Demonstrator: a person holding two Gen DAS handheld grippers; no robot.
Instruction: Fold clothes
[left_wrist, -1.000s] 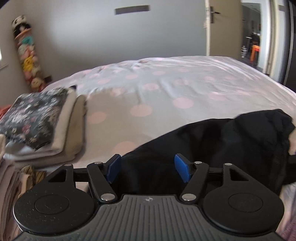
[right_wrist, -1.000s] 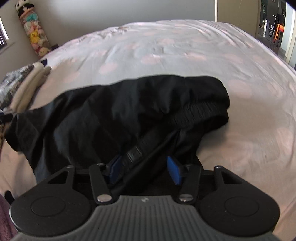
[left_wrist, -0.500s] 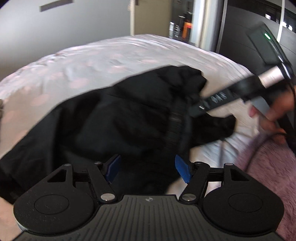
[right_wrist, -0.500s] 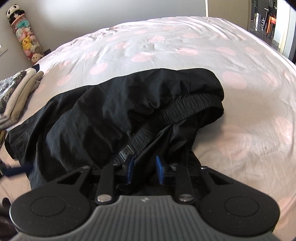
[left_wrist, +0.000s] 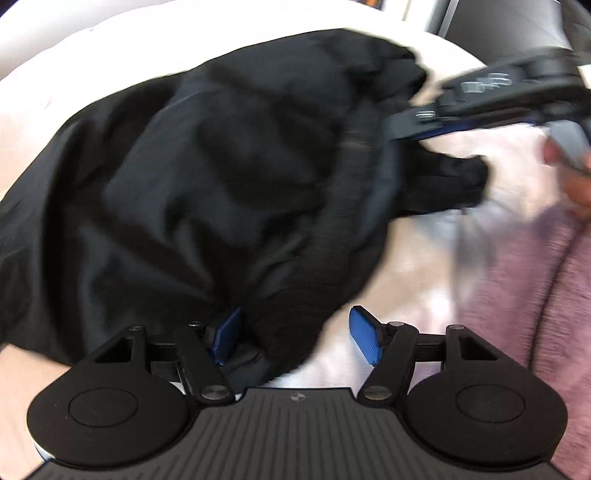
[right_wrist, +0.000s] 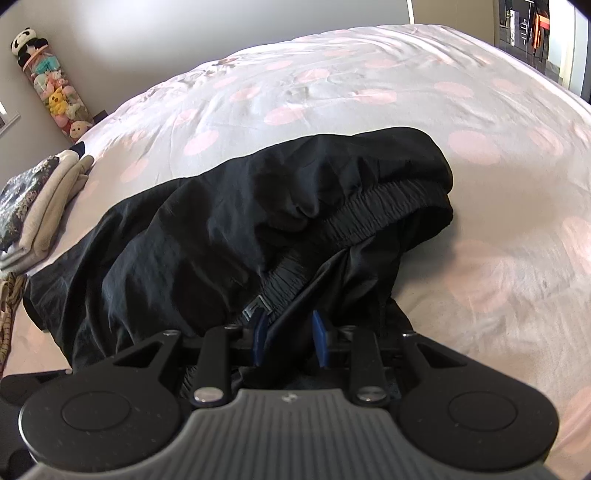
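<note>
black garment (right_wrist: 236, 229) is spread crumpled on the spotted bed (right_wrist: 498, 155) | right claw (right_wrist: 288, 338) is clamped on fabric by the elastic waistband (right_wrist: 369, 214) | left claw (left_wrist: 295, 339) is held apart over the garment's near edge | folded clothes (right_wrist: 40, 206) are stacked at far left

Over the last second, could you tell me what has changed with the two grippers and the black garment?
The right gripper closed from wide open onto the black garment by its elastic waistband. The left gripper swung right from the folded pile towards the garment and stayed open. The garment stayed crumpled on the spotted bedsheet.
</note>
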